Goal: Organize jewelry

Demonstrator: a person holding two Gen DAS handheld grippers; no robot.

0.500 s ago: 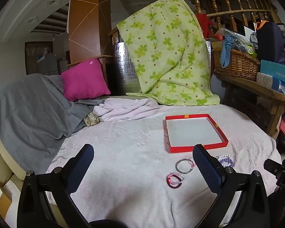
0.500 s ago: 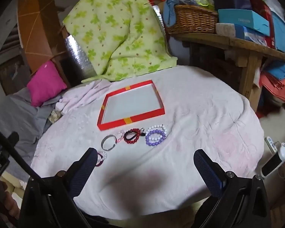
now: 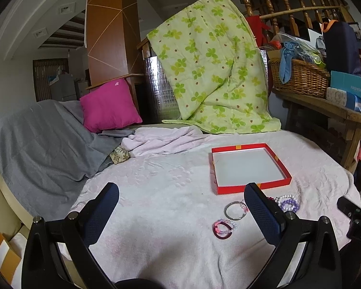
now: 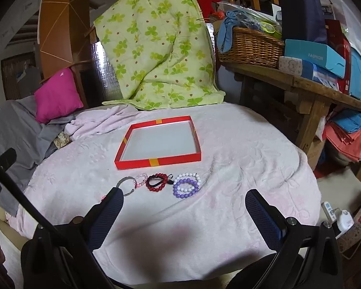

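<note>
A shallow red box (image 4: 158, 162) with a white floor lies on the pink-white blanket (image 4: 228, 149); it also shows in the left wrist view (image 3: 252, 187). In front of it lie several bracelets: a silver bangle (image 4: 127, 185), a clear pink one (image 4: 142, 179), a dark red bead one (image 4: 156, 183), a purple and white bead pair (image 4: 186, 185). The left wrist view also shows a pink ring bracelet (image 3: 223, 228), the silver bangle (image 3: 235, 210) and the purple beads (image 3: 290, 203). My left gripper (image 3: 180, 207) is open and empty. My right gripper (image 4: 184, 216) is open and empty, just short of the bracelets.
A green clover quilt (image 4: 156, 48) hangs behind the box. A magenta pillow (image 3: 108, 106) and grey cover (image 3: 36, 144) lie to the left. A wooden bench (image 4: 300, 84) with a wicker basket (image 4: 250, 45) and boxes stands to the right. The blanket edge drops off at right.
My right gripper has moved forward and lower toward the bracelets, which now look larger. My left gripper has barely moved.
</note>
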